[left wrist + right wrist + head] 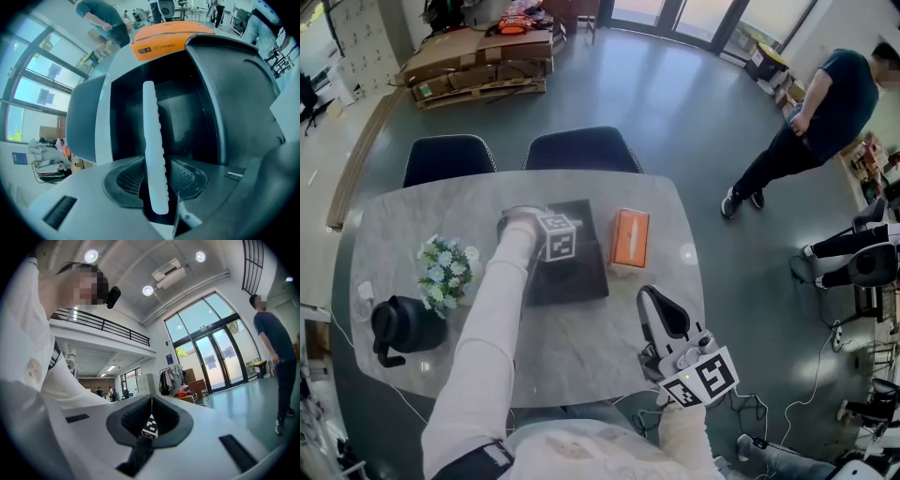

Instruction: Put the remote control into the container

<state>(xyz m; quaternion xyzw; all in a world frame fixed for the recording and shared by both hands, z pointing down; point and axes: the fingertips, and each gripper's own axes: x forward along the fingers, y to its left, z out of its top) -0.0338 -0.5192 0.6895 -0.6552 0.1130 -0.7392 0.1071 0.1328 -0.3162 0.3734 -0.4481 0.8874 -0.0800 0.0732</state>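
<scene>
The white remote control (152, 140) stands on its long edge between the jaws of my left gripper (157, 187), its far end reaching down into the black container (197, 98). The pads sit close beside the remote with a thin dark gap, so the jaws are open around it. From the head view, my left gripper (548, 234) hovers over the black container (581, 277) at the table's middle. My right gripper (661, 311) is raised near the table's front right edge. Its jaws are shut and empty, and it (151, 416) points up into the room.
An orange box (629, 236) lies just right of the container. A flower pot (445, 267) and a black kettle (403, 328) stand at the table's left. Two dark chairs (581, 148) are at the far side. A person (825, 112) stands on the floor at right.
</scene>
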